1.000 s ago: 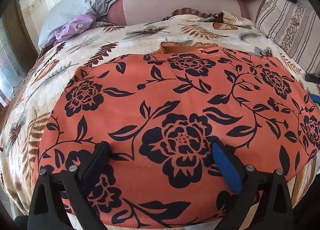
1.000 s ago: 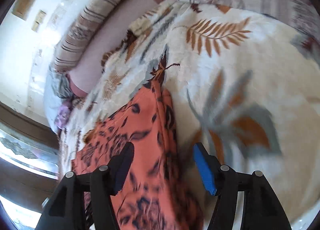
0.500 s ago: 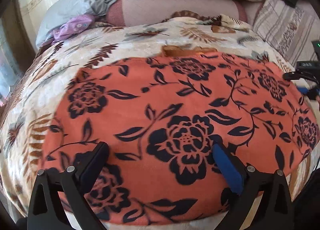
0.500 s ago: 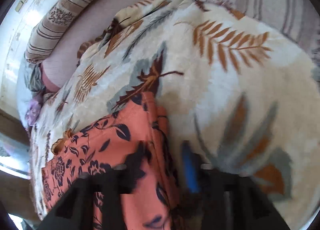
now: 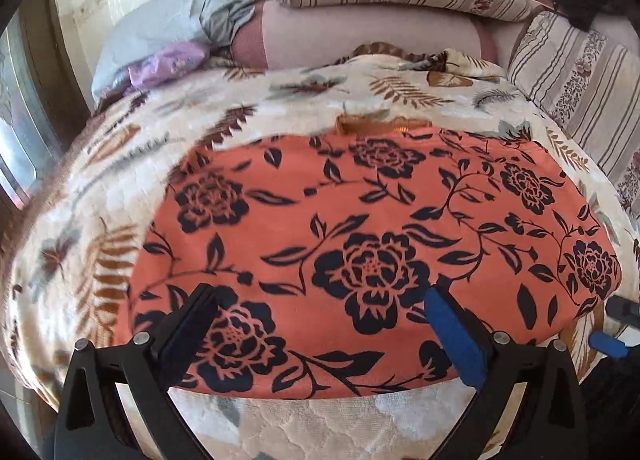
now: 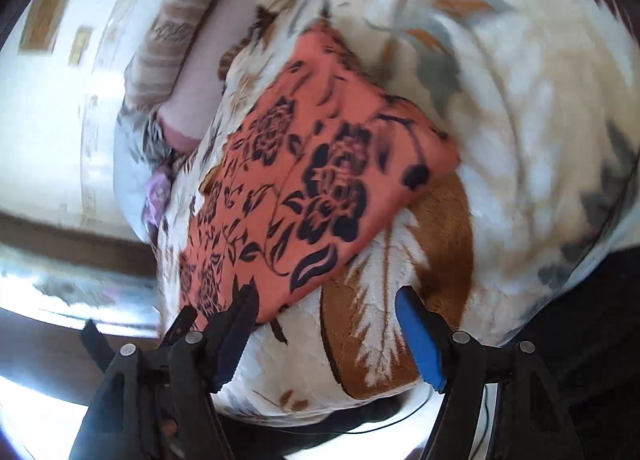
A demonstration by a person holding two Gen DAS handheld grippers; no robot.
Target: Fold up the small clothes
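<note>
Cloth (image 5: 360, 244) lies flat on the bed blanket (image 5: 248, 132), filling mid frame in the left view; looks laid out so edges can be picked for a fold. Left tool (image 5: 320, 324) hangs over its near edge at bottom of frame, jaws apart, nothing clamped. Right tool (image 6: 326, 324) at cloth's corner, bottom centre of the right view: jaws opening, only blanket between them, prob. lining up for a corner grab. Right view blurred.
</note>
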